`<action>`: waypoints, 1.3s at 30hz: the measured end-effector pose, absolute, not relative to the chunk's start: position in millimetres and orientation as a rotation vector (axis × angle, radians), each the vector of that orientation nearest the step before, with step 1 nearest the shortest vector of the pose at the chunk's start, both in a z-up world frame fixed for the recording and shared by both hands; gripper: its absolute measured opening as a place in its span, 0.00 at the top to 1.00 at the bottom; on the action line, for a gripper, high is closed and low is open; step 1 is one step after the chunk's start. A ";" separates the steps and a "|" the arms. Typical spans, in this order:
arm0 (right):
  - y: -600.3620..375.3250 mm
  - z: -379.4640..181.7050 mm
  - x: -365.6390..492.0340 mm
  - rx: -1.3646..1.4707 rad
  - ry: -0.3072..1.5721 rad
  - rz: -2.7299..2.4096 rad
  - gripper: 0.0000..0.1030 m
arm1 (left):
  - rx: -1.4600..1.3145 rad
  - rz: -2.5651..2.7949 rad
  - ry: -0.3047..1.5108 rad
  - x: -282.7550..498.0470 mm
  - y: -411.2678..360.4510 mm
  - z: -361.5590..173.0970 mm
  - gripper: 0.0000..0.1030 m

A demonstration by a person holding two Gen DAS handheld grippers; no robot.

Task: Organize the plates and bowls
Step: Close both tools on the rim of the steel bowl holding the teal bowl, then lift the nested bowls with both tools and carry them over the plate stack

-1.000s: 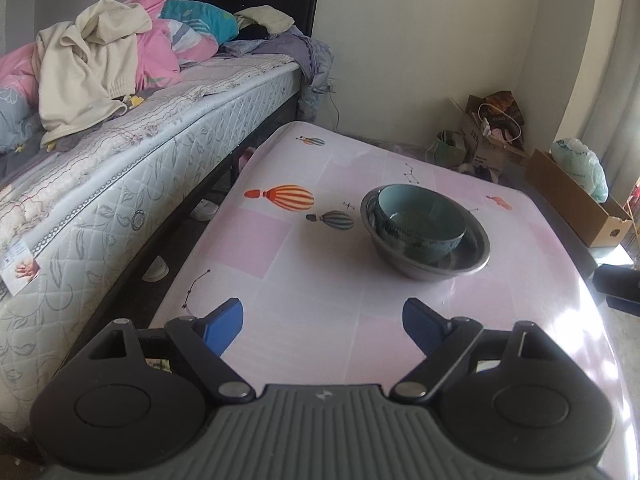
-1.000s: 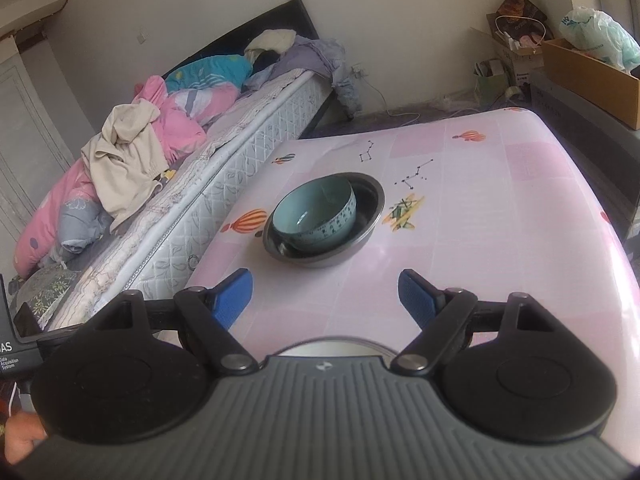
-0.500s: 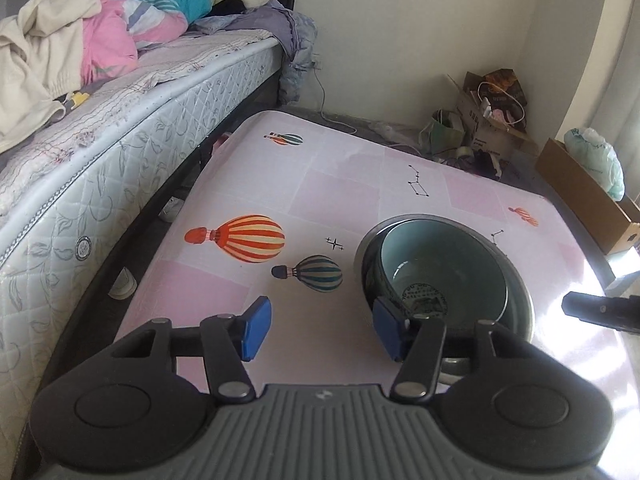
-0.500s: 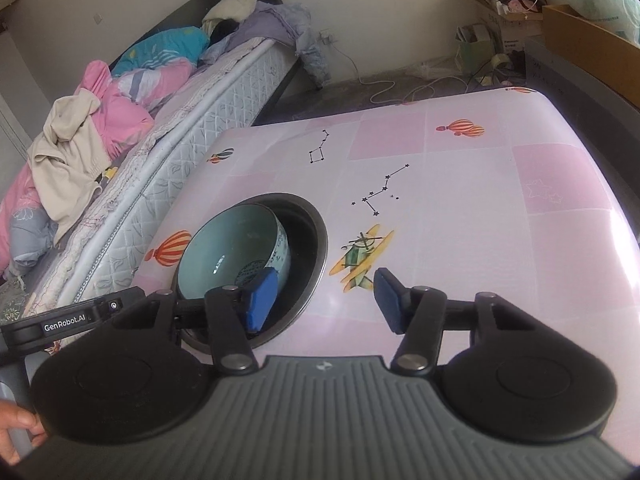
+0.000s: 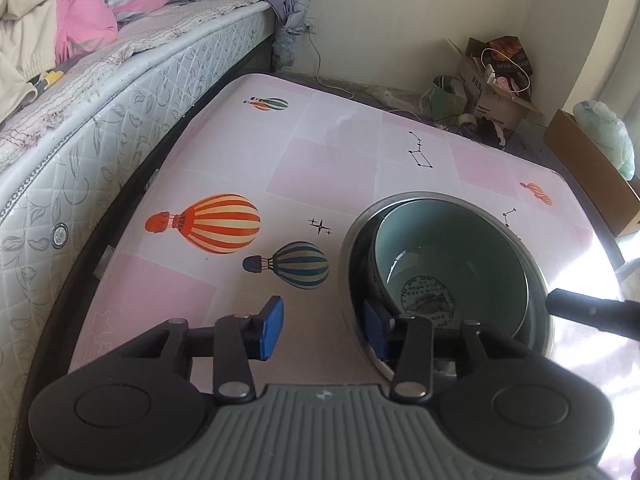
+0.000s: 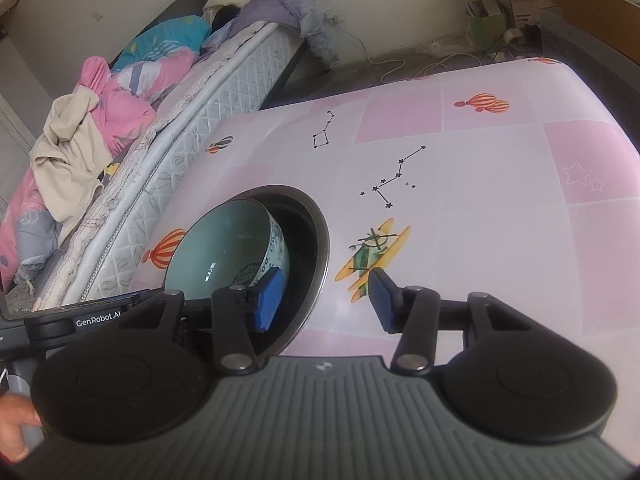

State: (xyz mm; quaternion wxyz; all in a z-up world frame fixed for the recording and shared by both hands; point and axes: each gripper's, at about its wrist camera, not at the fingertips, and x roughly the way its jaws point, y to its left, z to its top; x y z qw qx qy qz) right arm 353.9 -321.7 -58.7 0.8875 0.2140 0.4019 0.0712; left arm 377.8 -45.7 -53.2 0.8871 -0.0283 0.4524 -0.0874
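Observation:
A teal ceramic bowl (image 5: 452, 248) (image 6: 224, 248) sits inside a wider metal bowl (image 5: 400, 200) (image 6: 316, 216) on the pink table (image 5: 320, 160) (image 6: 480, 200). My left gripper (image 5: 322, 328) straddles the metal bowl's left rim. One blue pad is down between the two bowls and the other is outside over the table. Its jaws are closing, and the outer pad is still clear of the rim. My right gripper (image 6: 324, 300) straddles the opposite rim the same way. Its jaws are also closing, with a gap left at the outer pad.
A bed (image 5: 100, 112) (image 6: 168, 152) piled with clothes runs along the table's left side. Cardboard boxes (image 5: 592, 176) and clutter stand on the floor past the far right corner. A hand (image 6: 16, 432) shows at the lower left of the right wrist view.
Both grippers have come forward and down to the stacked bowls. Their jaws have narrowed from wide open. Each now has the metal bowl's rim between its pads.

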 end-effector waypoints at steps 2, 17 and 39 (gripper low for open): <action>-321.7 -62.9 355.7 0.453 0.841 0.149 0.58 | -0.084 -0.201 0.954 381.3 -46.1 -54.7 0.73; -311.0 -85.6 380.9 0.462 0.861 0.179 0.86 | -0.181 -0.205 0.990 395.7 -48.6 -71.1 0.88; -297.6 -66.7 359.9 0.265 0.765 0.155 0.87 | -0.175 -0.219 0.953 376.5 -56.5 -62.7 0.86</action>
